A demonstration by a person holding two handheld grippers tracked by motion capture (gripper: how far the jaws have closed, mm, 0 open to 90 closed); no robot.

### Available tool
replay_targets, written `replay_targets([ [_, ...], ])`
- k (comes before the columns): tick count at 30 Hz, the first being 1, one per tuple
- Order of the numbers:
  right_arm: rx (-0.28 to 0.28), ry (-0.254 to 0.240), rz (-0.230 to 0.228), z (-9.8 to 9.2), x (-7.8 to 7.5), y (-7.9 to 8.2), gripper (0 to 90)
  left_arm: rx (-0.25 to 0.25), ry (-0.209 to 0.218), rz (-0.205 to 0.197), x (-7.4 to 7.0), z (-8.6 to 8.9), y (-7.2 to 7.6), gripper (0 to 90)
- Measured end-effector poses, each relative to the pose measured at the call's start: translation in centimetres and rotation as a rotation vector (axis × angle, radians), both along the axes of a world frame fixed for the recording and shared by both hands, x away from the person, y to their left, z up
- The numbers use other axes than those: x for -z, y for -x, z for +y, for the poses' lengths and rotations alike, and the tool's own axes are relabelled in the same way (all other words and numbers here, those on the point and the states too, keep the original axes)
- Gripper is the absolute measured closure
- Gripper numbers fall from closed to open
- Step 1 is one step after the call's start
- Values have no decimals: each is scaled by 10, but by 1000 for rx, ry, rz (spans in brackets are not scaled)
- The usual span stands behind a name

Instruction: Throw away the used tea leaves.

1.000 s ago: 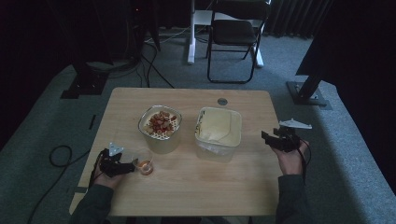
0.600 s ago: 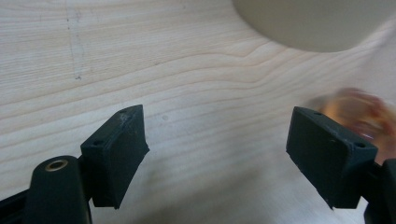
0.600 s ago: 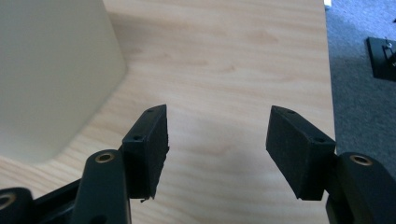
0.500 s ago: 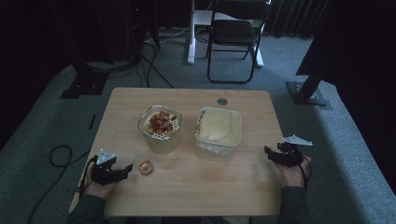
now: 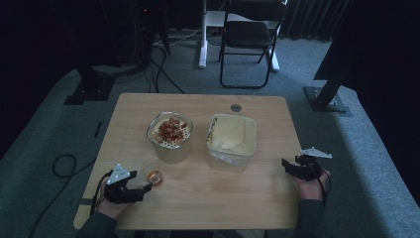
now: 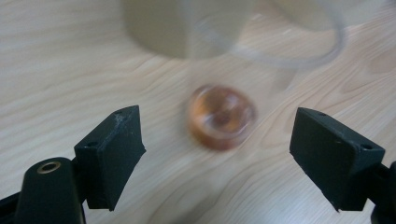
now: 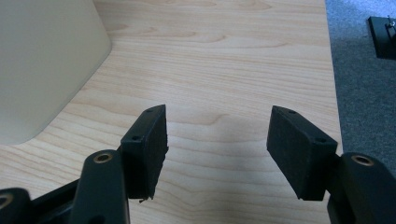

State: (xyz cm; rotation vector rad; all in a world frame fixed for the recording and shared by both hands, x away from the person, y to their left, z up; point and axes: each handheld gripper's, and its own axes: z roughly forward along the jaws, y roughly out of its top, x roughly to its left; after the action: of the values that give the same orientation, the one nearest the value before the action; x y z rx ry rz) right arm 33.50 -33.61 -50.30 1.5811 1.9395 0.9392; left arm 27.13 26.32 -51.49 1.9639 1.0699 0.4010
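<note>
A small clear cup [image 5: 153, 173] stands on the wooden table [image 5: 223, 198] with an orange-brown ring [image 6: 222, 116] lying in its bottom. My left gripper [image 5: 142, 187] is just short of the cup on its near-left side, open, with the ring showing blurred between its jaws [image 6: 219, 140]. A round tub of red and tan snack pieces [image 5: 170, 131] stands behind the cup. Beside it is a square cream container [image 5: 232, 136]. My right gripper [image 5: 287, 164] hovers by the table's right edge, open over bare wood [image 7: 217, 135], with the cream container [image 7: 42, 60] off to its left.
A small dark round disc [image 5: 236, 107] sits near the table's far edge. Grey carpet [image 7: 364, 84] lies beyond the right edge. A folding chair [image 5: 247, 34] and dark stand bases are on the floor behind the table. A cable [image 5: 64, 163] loops on the floor at left.
The left gripper has drawn back from the small cup toward the near edge. The right gripper has come down the table's right side toward the person.
</note>
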Motion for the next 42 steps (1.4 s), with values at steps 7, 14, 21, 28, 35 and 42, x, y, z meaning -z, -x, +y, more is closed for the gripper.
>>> replay_targets([
  [7,4,0,9,-1,3,0,377,27,43,-32,0,-18,-18,221],
  [14,7,-3,18,-3,6,3,379,11,41,-78,-4,-23,-27,273],
  [21,-11,13,24,0,8,3,379,-27,16,-107,-8,-20,-32,293],
  [28,-39,30,42,9,17,0,379,-88,35,-154,-23,-4,-45,299],
  [35,-43,49,33,15,26,-1,395,-161,30,-197,-41,17,-68,307],
  [42,-58,38,22,18,39,0,408,-215,-14,-245,-59,28,-96,313],
])
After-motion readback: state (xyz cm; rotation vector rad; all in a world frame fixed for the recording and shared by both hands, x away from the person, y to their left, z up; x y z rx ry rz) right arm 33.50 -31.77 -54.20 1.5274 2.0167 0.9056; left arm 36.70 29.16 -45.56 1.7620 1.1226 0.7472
